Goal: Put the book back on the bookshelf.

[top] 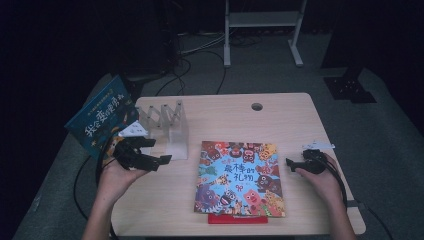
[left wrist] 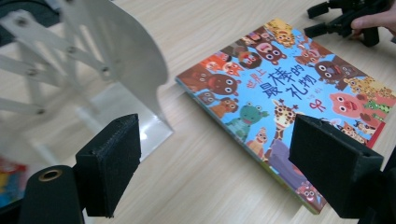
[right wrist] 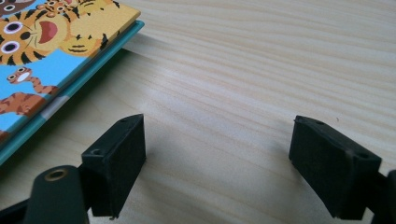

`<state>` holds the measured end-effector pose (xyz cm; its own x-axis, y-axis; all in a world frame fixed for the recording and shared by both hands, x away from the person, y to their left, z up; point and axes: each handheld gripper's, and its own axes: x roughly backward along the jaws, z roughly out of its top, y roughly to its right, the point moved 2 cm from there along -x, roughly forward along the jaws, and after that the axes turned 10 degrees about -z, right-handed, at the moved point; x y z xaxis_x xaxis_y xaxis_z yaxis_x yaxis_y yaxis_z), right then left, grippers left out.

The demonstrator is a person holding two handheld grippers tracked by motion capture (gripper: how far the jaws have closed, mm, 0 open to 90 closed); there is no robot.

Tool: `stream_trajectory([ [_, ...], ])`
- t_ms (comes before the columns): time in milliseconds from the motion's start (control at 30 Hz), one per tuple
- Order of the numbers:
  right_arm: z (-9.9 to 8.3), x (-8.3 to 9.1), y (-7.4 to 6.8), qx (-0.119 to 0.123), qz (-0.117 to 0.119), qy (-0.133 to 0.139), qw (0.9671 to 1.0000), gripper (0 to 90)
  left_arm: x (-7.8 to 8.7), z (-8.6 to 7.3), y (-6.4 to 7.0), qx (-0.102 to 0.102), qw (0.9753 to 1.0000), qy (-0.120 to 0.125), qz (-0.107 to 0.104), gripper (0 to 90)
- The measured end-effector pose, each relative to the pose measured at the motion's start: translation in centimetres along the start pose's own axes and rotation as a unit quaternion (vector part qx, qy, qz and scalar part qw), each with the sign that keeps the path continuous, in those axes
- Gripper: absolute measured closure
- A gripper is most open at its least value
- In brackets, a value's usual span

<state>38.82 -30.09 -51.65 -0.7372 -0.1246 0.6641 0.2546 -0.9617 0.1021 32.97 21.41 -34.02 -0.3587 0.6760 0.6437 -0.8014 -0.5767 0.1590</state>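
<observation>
on table: two stacked books [top: 240, 177], one rack [top: 167, 125], two grippers open

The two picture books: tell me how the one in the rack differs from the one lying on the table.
The dark blue book stands tilted at the left end of the clear rack, overhanging the table; the animal-cover book lies flat at the middle, on a red book. The dark blue book's cover has yellow lettering; the animal-cover book's is crowded with cartoon animals. Both are thin picture books with Chinese titles, untouched by either gripper.
</observation>
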Motion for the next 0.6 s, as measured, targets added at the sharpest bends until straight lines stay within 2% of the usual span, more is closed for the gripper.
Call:
stream_trajectory([
  [100,0.0,-0.1,0.0,0.001,0.002,-0.001,1.0000,16.6,-1.5,-0.8,0.1,-0.005,0.9998,-0.016,0.009,14.6],
  [200,0.1,-0.1,0.0,0.005,0.005,-0.002,1.0000,16.2,-3.0,-1.7,0.0,0.000,0.9997,-0.022,0.013,11.2],
  [333,0.1,-0.1,0.0,0.004,0.004,-0.001,1.0000,16.3,-4.8,-2.9,-0.1,-0.002,0.9996,-0.029,-0.002,11.1],
  [433,0.1,-0.1,-0.1,0.001,0.000,-0.002,1.0000,17.3,-5.8,-3.4,-0.2,-0.005,0.9994,-0.034,-0.005,9.7],
  [533,-0.1,0.2,-0.2,0.000,0.002,0.006,1.0000,28.1,-6.5,-3.8,-0.4,-0.002,0.9994,-0.032,-0.014,7.9],
  [600,-0.2,0.5,-0.2,-0.002,0.003,0.008,1.0000,34.0,-7.0,-4.0,-0.5,-0.005,0.9992,-0.037,-0.013,6.1],
])
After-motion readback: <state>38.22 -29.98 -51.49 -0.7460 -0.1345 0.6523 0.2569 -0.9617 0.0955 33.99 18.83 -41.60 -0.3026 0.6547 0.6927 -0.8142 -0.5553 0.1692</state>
